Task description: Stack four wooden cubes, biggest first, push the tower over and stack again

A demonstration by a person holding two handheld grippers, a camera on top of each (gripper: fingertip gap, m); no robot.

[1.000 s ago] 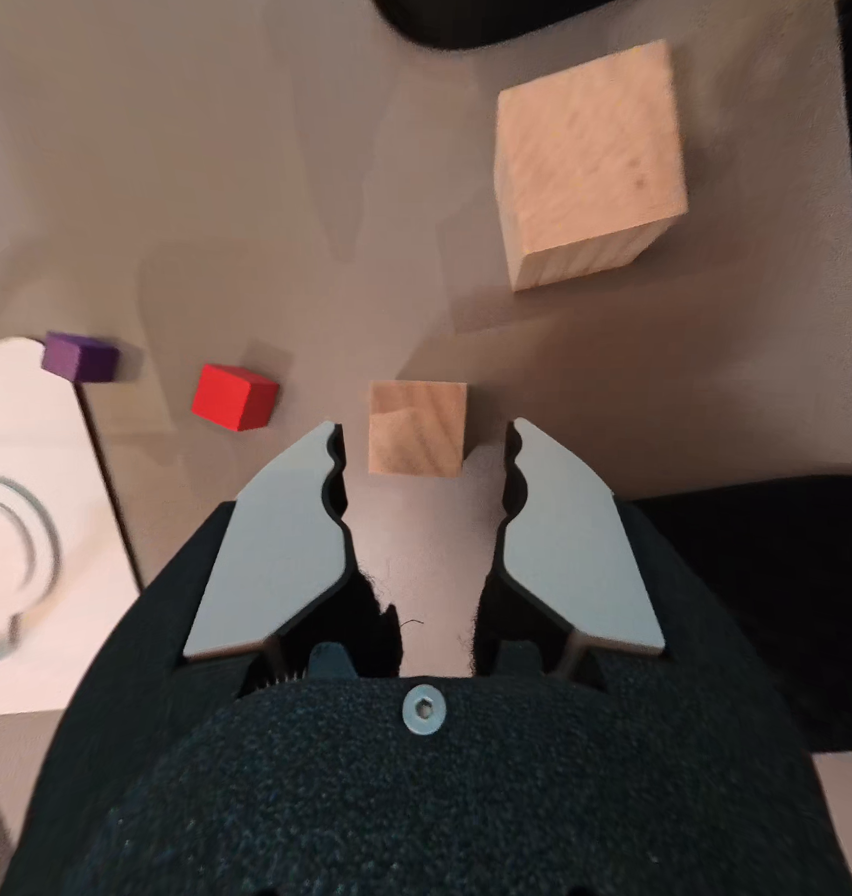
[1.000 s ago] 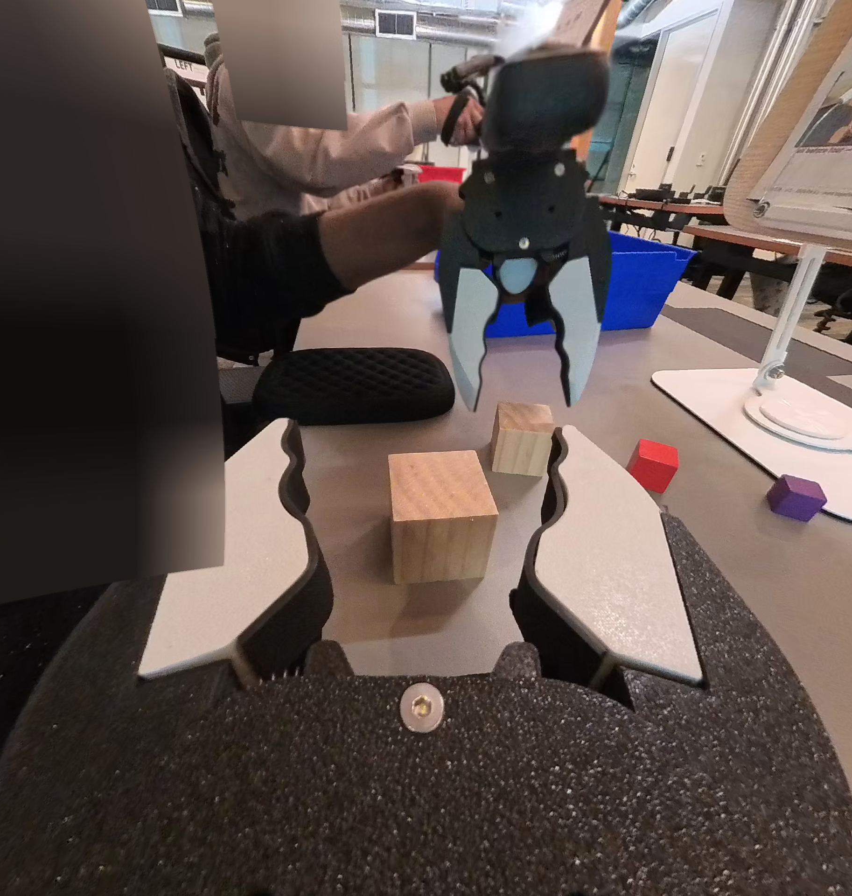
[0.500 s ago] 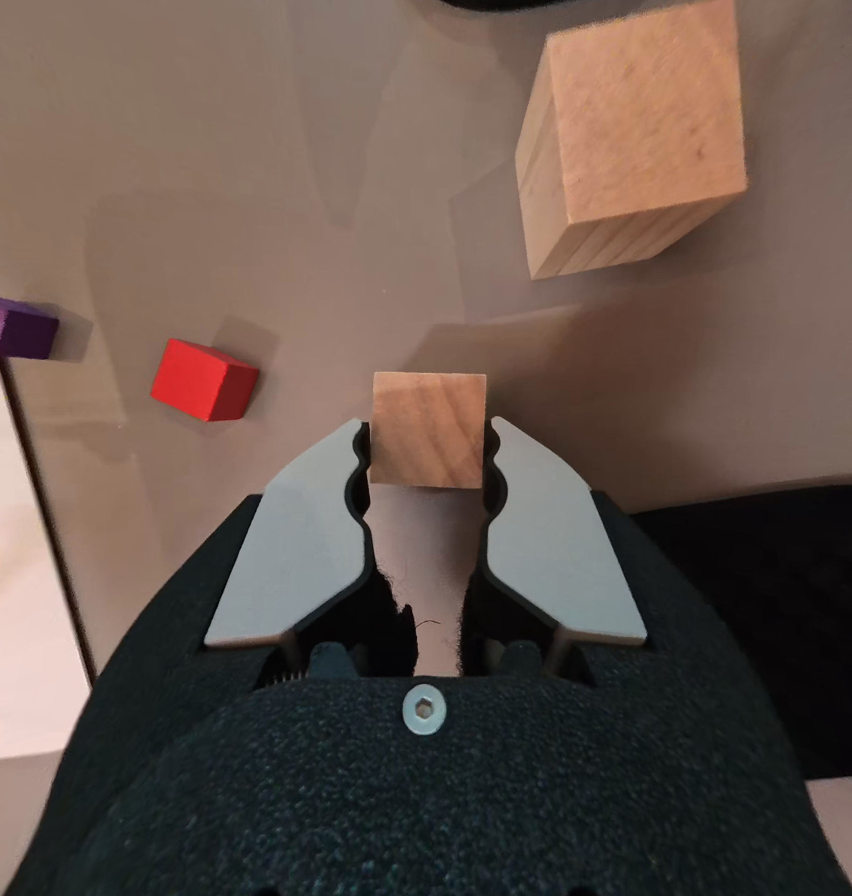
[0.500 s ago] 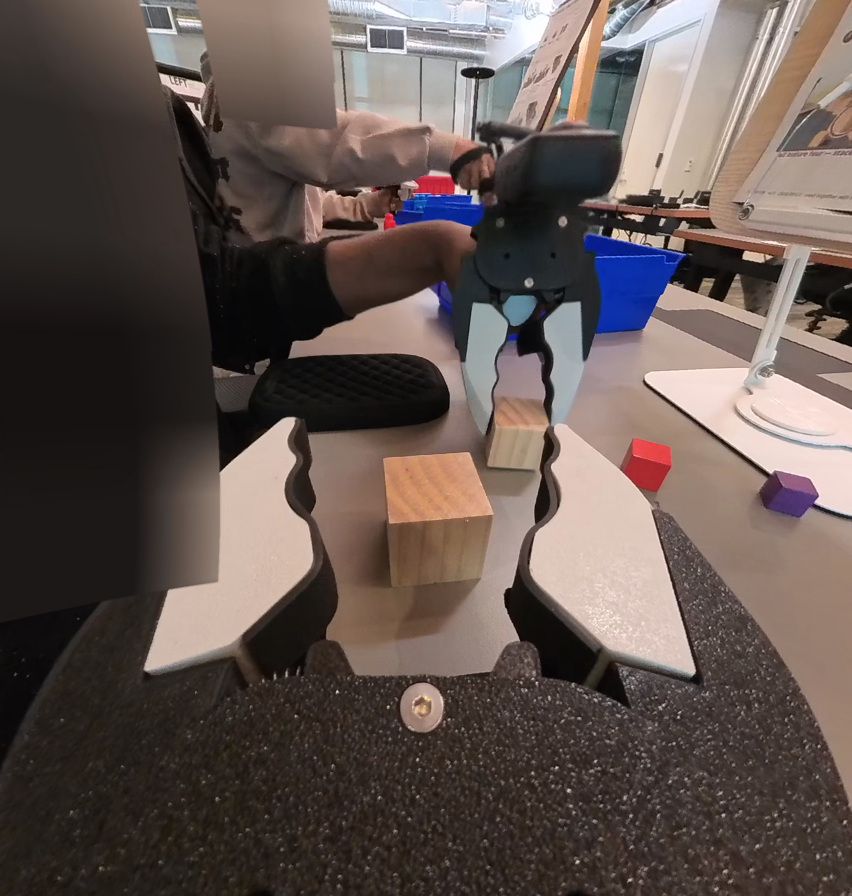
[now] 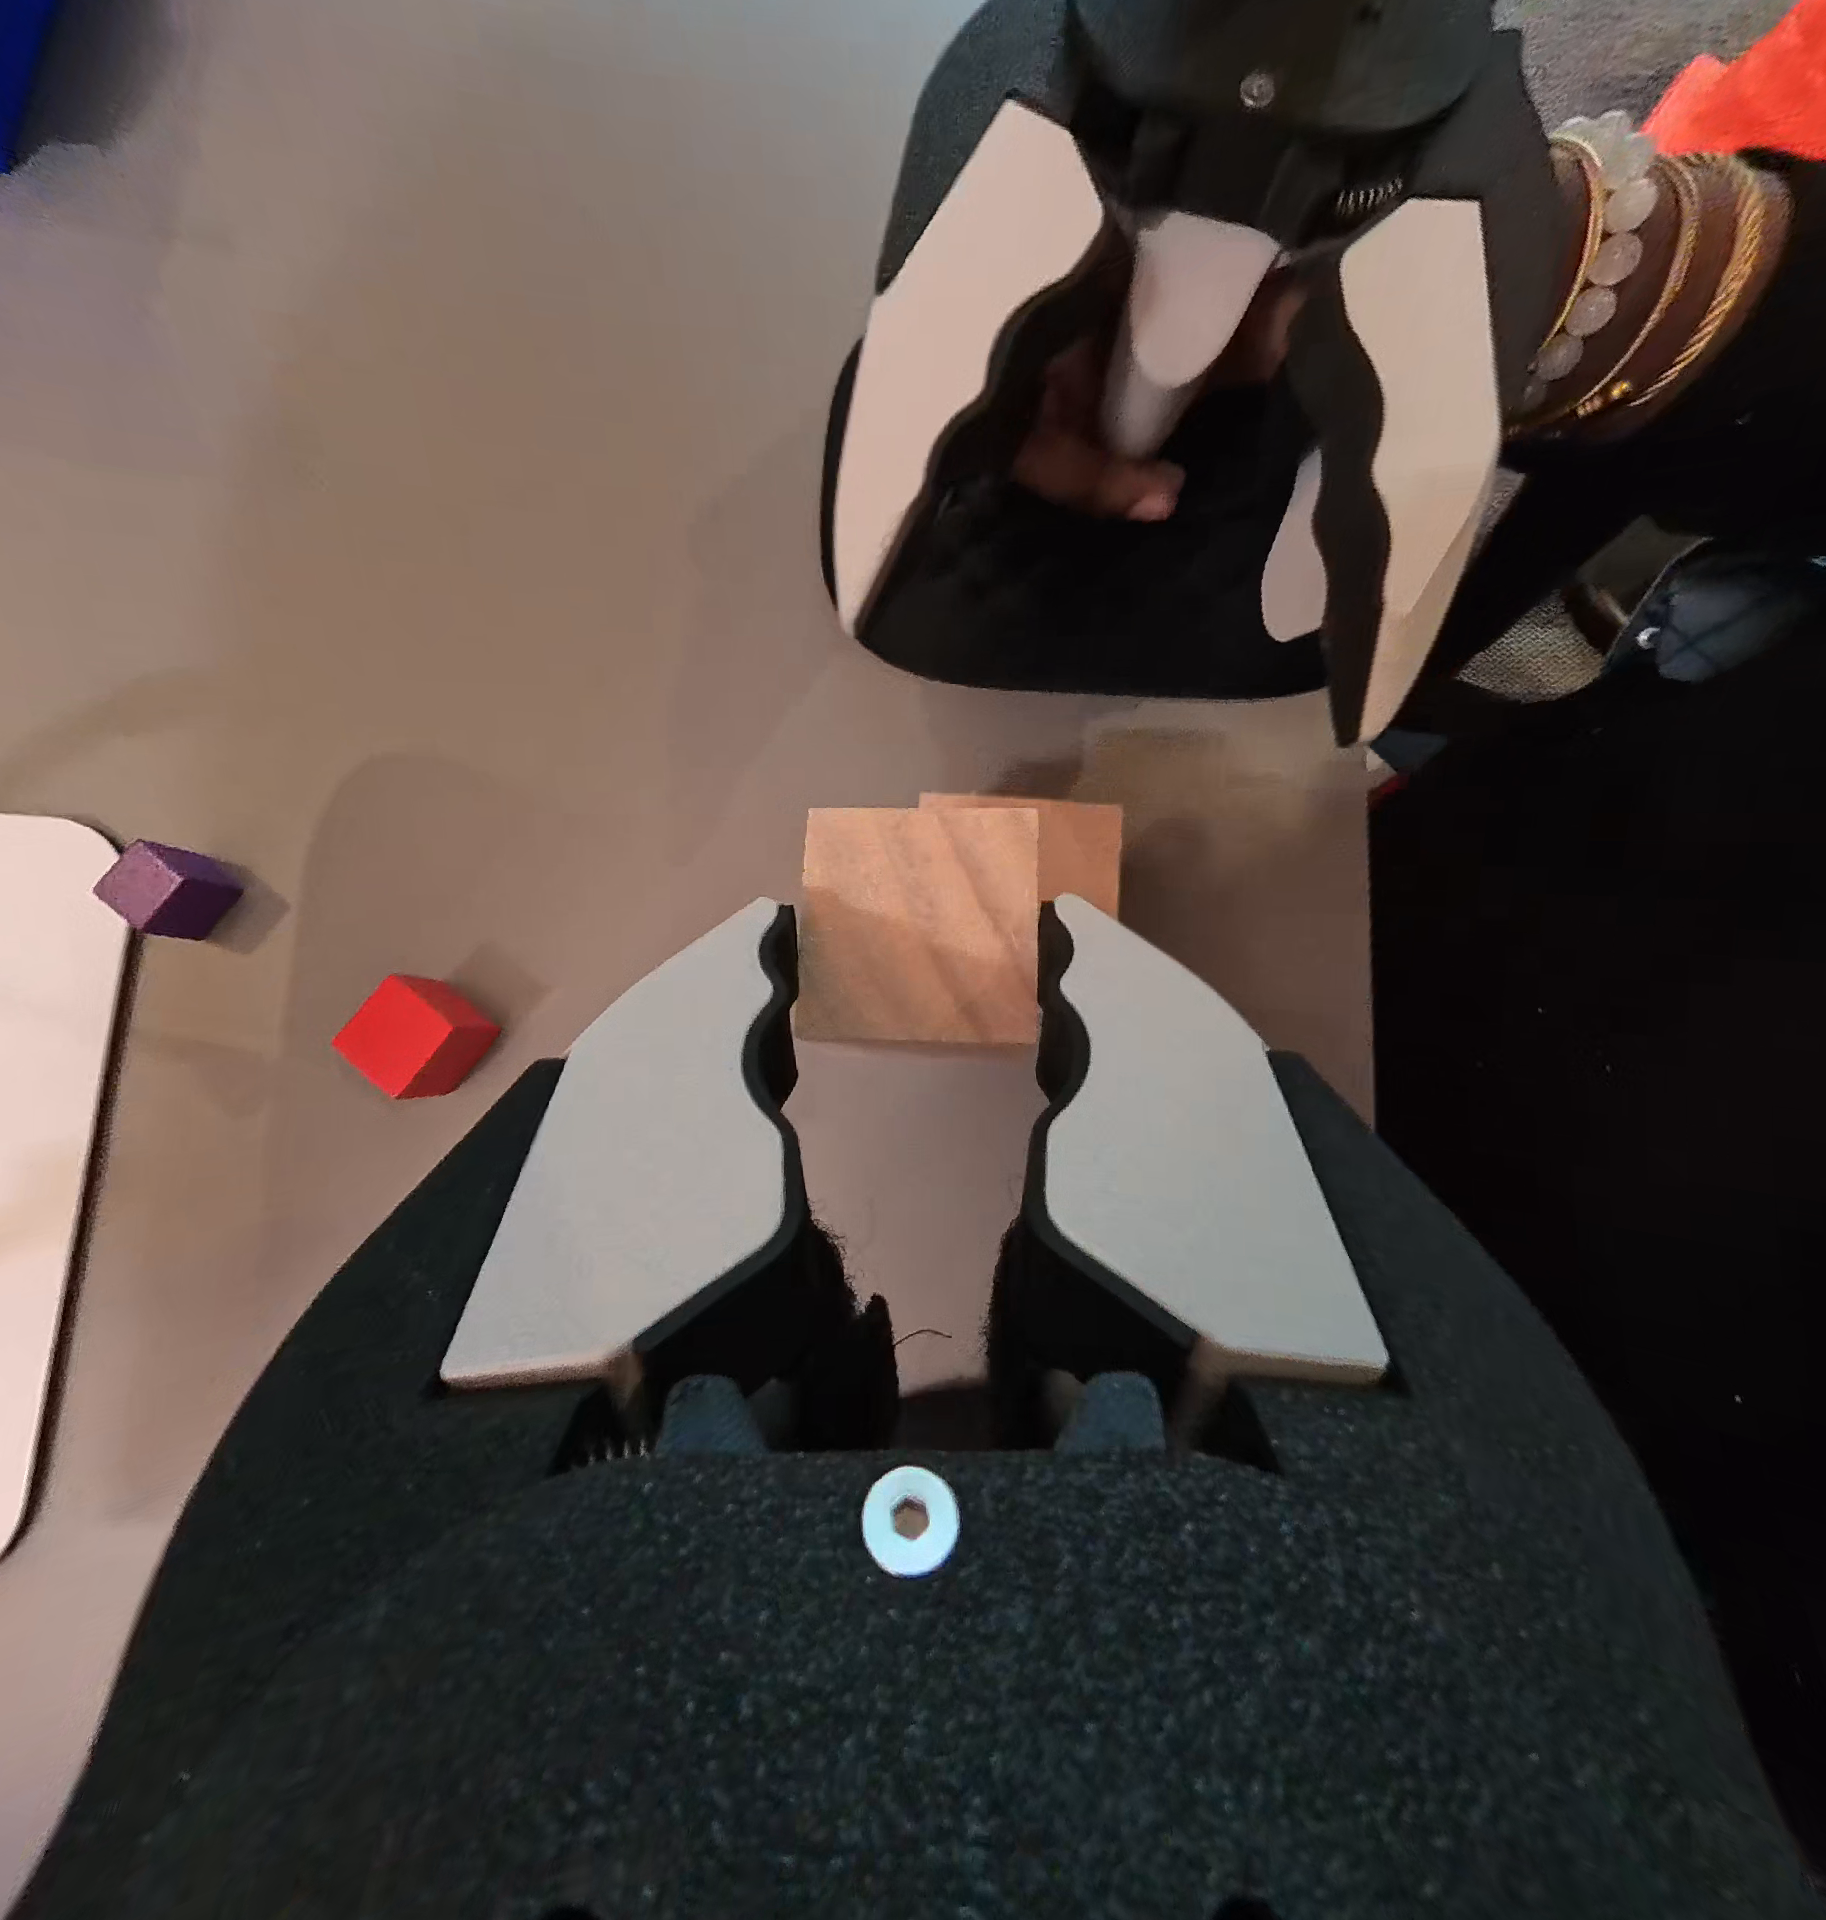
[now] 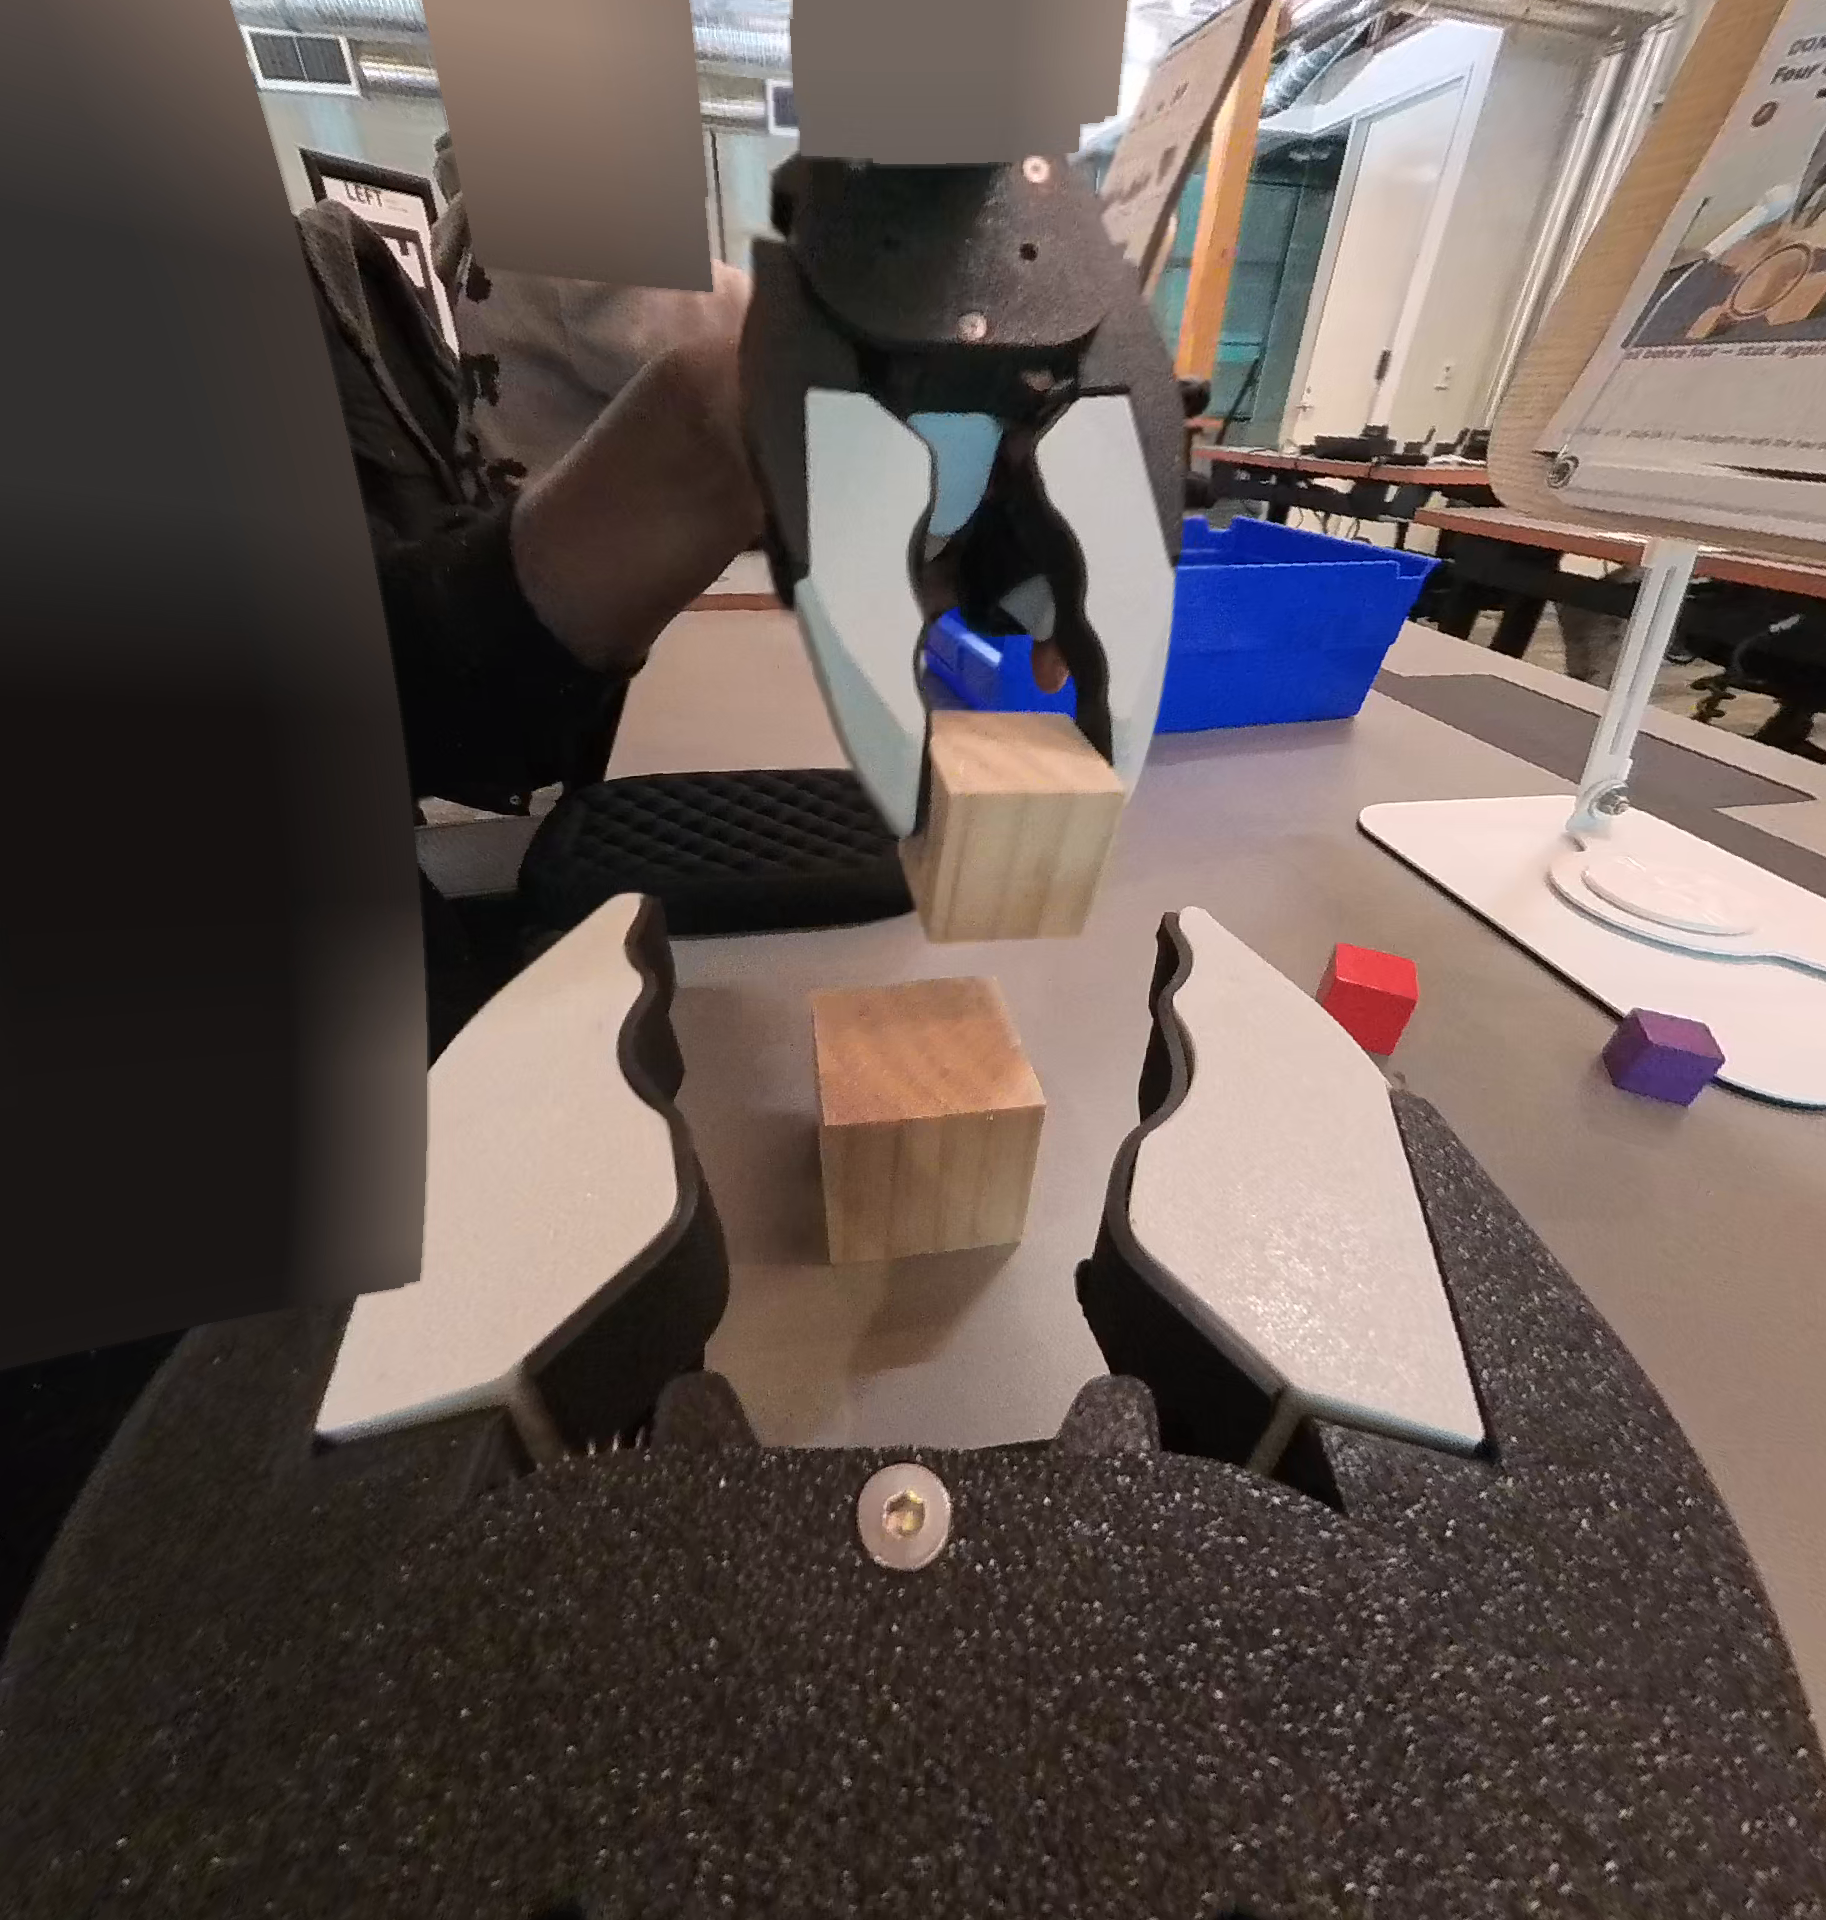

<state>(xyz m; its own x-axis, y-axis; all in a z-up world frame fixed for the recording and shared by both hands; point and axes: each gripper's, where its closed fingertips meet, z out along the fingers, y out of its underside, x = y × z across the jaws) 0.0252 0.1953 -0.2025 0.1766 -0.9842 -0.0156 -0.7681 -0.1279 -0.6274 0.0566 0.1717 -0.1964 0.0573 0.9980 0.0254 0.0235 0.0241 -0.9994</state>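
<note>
My left gripper [image 5: 914, 935] is shut on a small wooden cube [image 5: 919, 925], both pads pressed on its sides. In the right wrist view the left gripper [image 6: 1013, 800] holds this cube [image 6: 1013, 852] in the air, just above and behind a larger wooden cube [image 6: 924, 1122]. The larger cube stands on the grey table [image 6: 1511, 1247] between the fingers of my right gripper [image 6: 909, 920], which is open; gaps show on both sides of the cube. In the left wrist view the larger cube [image 5: 1080, 852] peeks out behind the held one, and the right gripper [image 5: 1106, 665] hangs open beyond it.
A red cube [image 6: 1368, 992] and a purple cube [image 6: 1662, 1055] lie to the right, by a white stand base [image 6: 1511, 862]. A black padded rest [image 6: 701, 842] lies behind the cubes, a blue bin [image 6: 1273, 634] farther back. People sit at the left. Left tips to right tips: about 5 cm.
My left gripper closed on the small wooden cube, lifted it off the table and carried it to above the larger cube. My right gripper stayed open around the larger cube.
</note>
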